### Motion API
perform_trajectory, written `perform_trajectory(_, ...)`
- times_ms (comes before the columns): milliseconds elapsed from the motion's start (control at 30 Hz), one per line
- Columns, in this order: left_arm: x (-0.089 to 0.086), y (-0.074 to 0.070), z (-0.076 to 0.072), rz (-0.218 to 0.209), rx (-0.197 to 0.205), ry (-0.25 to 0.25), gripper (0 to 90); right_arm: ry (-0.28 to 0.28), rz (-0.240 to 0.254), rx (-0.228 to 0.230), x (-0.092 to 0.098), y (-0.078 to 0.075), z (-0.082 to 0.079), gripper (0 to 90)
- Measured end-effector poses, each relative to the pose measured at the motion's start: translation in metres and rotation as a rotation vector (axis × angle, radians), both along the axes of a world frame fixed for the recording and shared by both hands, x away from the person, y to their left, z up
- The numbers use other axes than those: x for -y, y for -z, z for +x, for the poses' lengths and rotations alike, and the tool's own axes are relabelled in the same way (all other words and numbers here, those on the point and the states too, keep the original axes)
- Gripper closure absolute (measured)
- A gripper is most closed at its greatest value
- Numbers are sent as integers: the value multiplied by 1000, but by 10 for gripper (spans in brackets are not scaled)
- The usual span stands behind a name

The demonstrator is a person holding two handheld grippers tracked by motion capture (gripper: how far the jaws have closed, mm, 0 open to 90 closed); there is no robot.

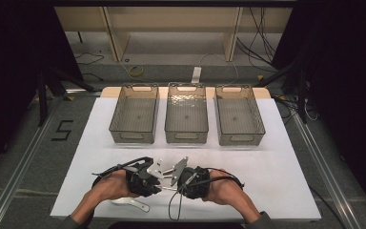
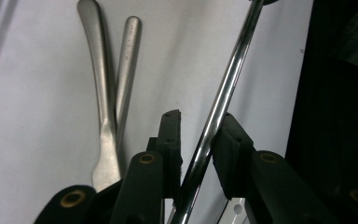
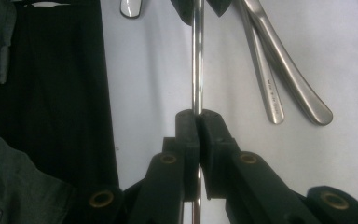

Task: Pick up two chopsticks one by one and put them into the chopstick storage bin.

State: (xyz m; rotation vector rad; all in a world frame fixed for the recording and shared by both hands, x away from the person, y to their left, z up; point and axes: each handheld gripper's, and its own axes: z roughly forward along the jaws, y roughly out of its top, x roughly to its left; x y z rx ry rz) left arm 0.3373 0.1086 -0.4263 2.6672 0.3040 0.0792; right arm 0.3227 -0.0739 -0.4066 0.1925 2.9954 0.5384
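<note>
A thin shiny metal rod (image 3: 196, 56), probably a utensil's handle, runs between the two grippers, which face each other low over the white table (image 1: 276, 181). My right gripper (image 3: 198, 114) (image 1: 177, 186) is shut on the rod, both pads pressed against it. My left gripper (image 2: 199, 119) (image 1: 161, 183) has the same rod (image 2: 223, 84) between its jaws. The rod lies against one pad (image 2: 228, 140), with a gap showing to the other, so the gripper is open. Both ends of the rod are hidden. Two matte steel utensil handles (image 2: 107, 93) (image 3: 279, 70) lie side by side on the table beside the rod.
Three clear smoky bins stand in a row at the back of the table: left (image 1: 133, 136), middle (image 1: 186, 137), right (image 1: 240, 138). The table's near edge runs just behind the hands, with the person's dark clothing (image 3: 51, 93) beyond it. A rounded shiny tip (image 3: 130, 7) lies near the far jaws.
</note>
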Motion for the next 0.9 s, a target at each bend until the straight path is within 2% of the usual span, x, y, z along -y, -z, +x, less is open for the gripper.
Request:
perform_trajectory(67,0,1,-2,-4,-1,37,766,-4,-5,-1,0,1,-1,865)
perform_trajectory(167,1,4,-2,-19,-76,76,817,-9,-4,7,3,2,3,826)
perform_trajectory(233,2,4,-2,-25,-100,82,832,11,-10,-12,5,2,6,810)
perform_trajectory(300,1,3,-2,-37,-98,77,835,7,-3,-20,7,3,7,796)
perform_trajectory(367,-1,2,0,-44,-102,44,836,54,26,-16,7,1,9,754)
perform_trajectory(533,-5,2,5,-45,-97,-24,837,147,152,-3,21,-14,18,572)
perform_trajectory(567,-5,2,6,-51,-86,-40,837,187,174,-8,23,-17,18,548)
perform_trajectory(600,-7,1,8,-65,-94,-58,836,201,201,3,26,-19,20,513)
perform_trajectory(633,-8,0,8,-70,-84,-71,836,218,220,8,29,-21,21,483)
perform_trajectory(733,-14,-5,14,-96,-49,-159,836,258,292,42,38,-24,23,471)
perform_trajectory(833,-24,-8,22,-117,-41,-244,836,302,401,64,48,-26,22,429)
perform_trajectory(900,-31,-10,27,-138,-40,-289,836,339,452,94,55,-26,21,404)
